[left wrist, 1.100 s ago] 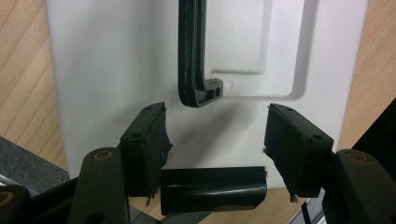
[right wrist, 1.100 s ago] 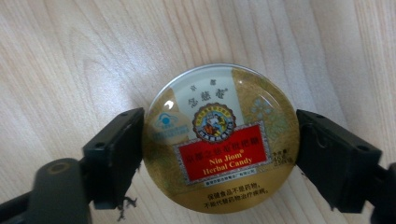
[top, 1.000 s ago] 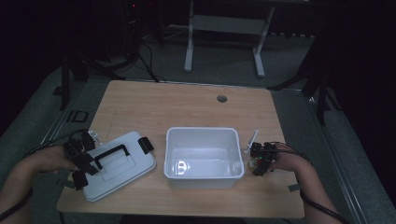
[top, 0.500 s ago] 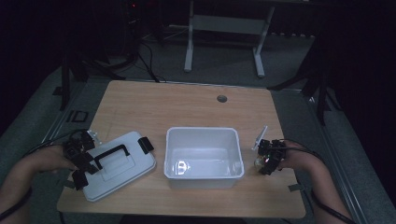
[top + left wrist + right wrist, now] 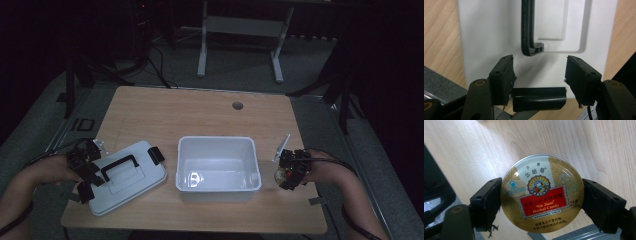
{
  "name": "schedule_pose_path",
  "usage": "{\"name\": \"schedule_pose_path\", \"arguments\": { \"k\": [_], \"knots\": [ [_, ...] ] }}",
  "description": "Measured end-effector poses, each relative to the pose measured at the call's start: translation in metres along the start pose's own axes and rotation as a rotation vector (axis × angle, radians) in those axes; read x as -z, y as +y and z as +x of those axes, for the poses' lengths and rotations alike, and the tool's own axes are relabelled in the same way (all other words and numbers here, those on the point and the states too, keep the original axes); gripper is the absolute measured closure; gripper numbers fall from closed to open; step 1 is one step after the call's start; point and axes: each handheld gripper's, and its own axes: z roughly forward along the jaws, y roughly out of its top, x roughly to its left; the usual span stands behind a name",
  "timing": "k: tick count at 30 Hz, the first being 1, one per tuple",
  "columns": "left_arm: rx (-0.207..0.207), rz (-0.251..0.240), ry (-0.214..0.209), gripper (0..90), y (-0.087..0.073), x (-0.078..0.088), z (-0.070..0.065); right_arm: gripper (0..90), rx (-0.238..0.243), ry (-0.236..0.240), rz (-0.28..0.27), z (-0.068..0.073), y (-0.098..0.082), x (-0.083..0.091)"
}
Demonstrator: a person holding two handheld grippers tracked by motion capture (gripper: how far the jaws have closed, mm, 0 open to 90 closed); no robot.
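Note:
A white lid [image 5: 135, 182] with a black handle [image 5: 120, 167] lies skewed on the table left of an open white bin [image 5: 216, 162]. My left gripper [image 5: 86, 170] is at the lid's left end. In the left gripper view, the left gripper [image 5: 539, 62] has its jaws closed on the lid's black end clip [image 5: 539, 98], with the handle [image 5: 527, 27] just beyond. Right of the bin, my right gripper [image 5: 292, 169] is shut on a round gold herbal candy tin [image 5: 541, 205], held flat just above the wood.
The wooden table [image 5: 200, 115] has a cable hole [image 5: 237, 105] at the back. A small piece of tape [image 5: 316, 201] lies near the front right edge. A white desk frame [image 5: 202, 45] stands on the dark floor behind.
My right gripper has moved a little to the right with the tin, away from the bin's wall. The left gripper and the lid have barely shifted.

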Motion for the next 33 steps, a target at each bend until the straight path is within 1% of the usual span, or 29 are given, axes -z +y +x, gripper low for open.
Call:
{"name": "schedule_pose_path", "arguments": {
  "k": [4, 9, 15, 18, 22, 26, 29, 30, 31, 33],
  "knots": [
    [0.001, -0.003, 0.002, 39.4, 0.000, 0.001, 0.000, 20.0, 0.008, -0.008, 0.008, 0.005, 0.004, 0.010],
    [0.002, 0.003, -0.001, 39.4, 0.000, 0.000, 0.000, 20.1, 0.040, -0.011, -0.008, 0.011, 0.010, 0.023],
    [0.002, 0.000, -0.001, 39.4, 0.000, 0.001, -0.001, 20.1, 0.071, -0.031, -0.023, 0.018, 0.017, 0.043],
    [-0.002, 0.001, 0.001, 39.4, 0.000, 0.001, -0.001, 20.1, 0.088, -0.039, -0.031, 0.021, 0.023, 0.054],
    [-0.004, -0.001, 0.007, 39.4, 0.001, 0.001, -0.001, 20.1, 0.113, -0.036, -0.051, 0.026, 0.033, 0.065],
    [-0.007, 0.005, 0.008, 39.4, 0.002, 0.002, -0.002, 20.1, 0.142, -0.031, -0.056, 0.032, 0.045, 0.070],
    [-0.009, 0.003, 0.007, 39.4, 0.001, 0.003, -0.002, 20.1, 0.159, -0.026, -0.057, 0.036, 0.054, 0.072],
    [-0.010, 0.005, 0.007, 39.4, 0.001, 0.003, -0.002, 20.1, 0.172, -0.026, -0.058, 0.037, 0.058, 0.072],
    [-0.011, 0.008, 0.013, 39.4, 0.001, 0.003, -0.002, 20.1, 0.176, -0.026, -0.061, 0.038, 0.061, 0.072],
    [-0.008, 0.003, 0.009, 39.4, 0.000, 0.003, -0.002, 20.1, 0.190, -0.024, -0.061, 0.040, 0.067, 0.073]
  ]
}}
